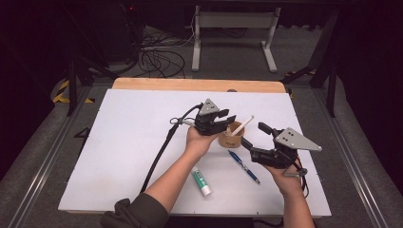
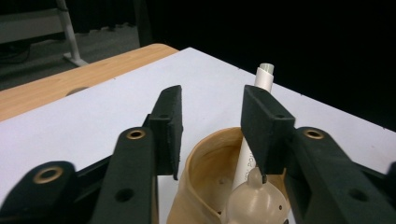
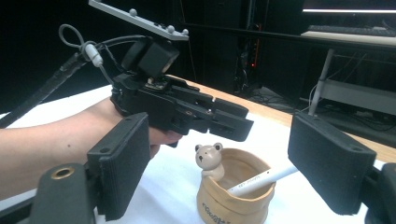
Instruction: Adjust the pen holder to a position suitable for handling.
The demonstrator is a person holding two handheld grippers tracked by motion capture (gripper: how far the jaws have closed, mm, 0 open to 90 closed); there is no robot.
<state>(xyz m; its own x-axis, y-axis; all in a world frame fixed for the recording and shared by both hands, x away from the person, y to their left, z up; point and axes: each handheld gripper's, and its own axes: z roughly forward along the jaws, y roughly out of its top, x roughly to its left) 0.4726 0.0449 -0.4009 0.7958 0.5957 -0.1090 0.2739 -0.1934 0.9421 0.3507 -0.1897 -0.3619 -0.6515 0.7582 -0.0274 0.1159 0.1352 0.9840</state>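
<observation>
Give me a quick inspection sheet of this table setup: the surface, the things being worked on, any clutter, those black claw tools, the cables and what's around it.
Surface: white sheet on a wooden table top.
Job's things: tan pen cup with a bear figure on its rim; white pen leaning inside it.
Clutter: blue pen and a white-and-green tube lying flat on the sheet.
Grippers: left gripper open, above the cup's rim; right gripper open, beside the cup.
Cables: black cable trails from the left gripper across the sheet; loose wires on the floor.
Surroundings: white desk frame, dark room.
</observation>
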